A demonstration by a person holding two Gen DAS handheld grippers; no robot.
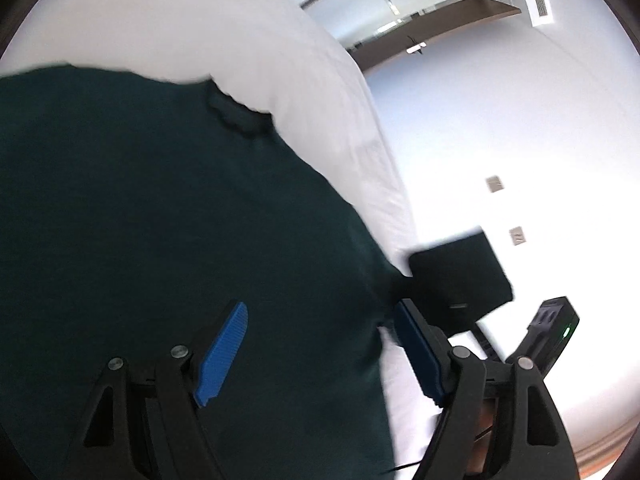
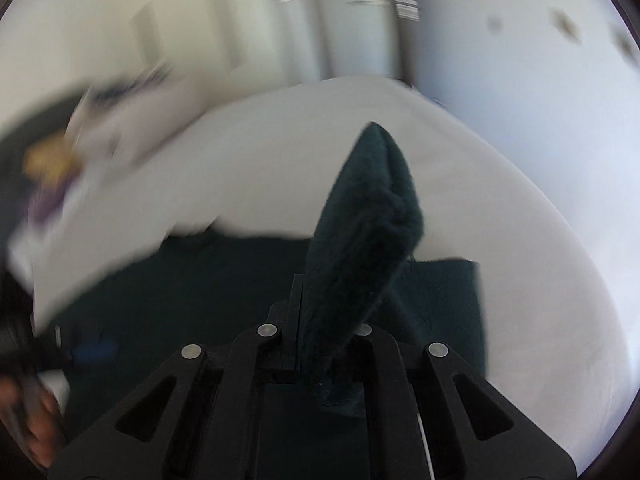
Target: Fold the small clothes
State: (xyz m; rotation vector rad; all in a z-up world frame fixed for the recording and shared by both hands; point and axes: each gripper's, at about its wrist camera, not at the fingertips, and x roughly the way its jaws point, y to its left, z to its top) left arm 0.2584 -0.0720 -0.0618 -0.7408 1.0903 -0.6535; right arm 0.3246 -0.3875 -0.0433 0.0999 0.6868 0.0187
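A dark green garment (image 1: 160,208) lies spread on a white bed (image 1: 224,24). My left gripper (image 1: 320,344) is open just above the garment's edge, blue pads (image 1: 222,352) wide apart, nothing between them. In the right wrist view my right gripper (image 2: 320,320) is shut on a bunched fold of the same dark green garment (image 2: 364,220), which sticks up out of the jaws above the bed (image 2: 500,208). The rest of the cloth (image 2: 200,288) lies flat below. The left gripper's blue pad shows blurred at the lower left (image 2: 96,350).
My right gripper's black body (image 1: 460,276) and a black device with a green light (image 1: 556,328) sit right of the left gripper. Cluttered items (image 2: 52,168) lie blurred at the bed's far left. White walls (image 1: 520,120) surround the bed.
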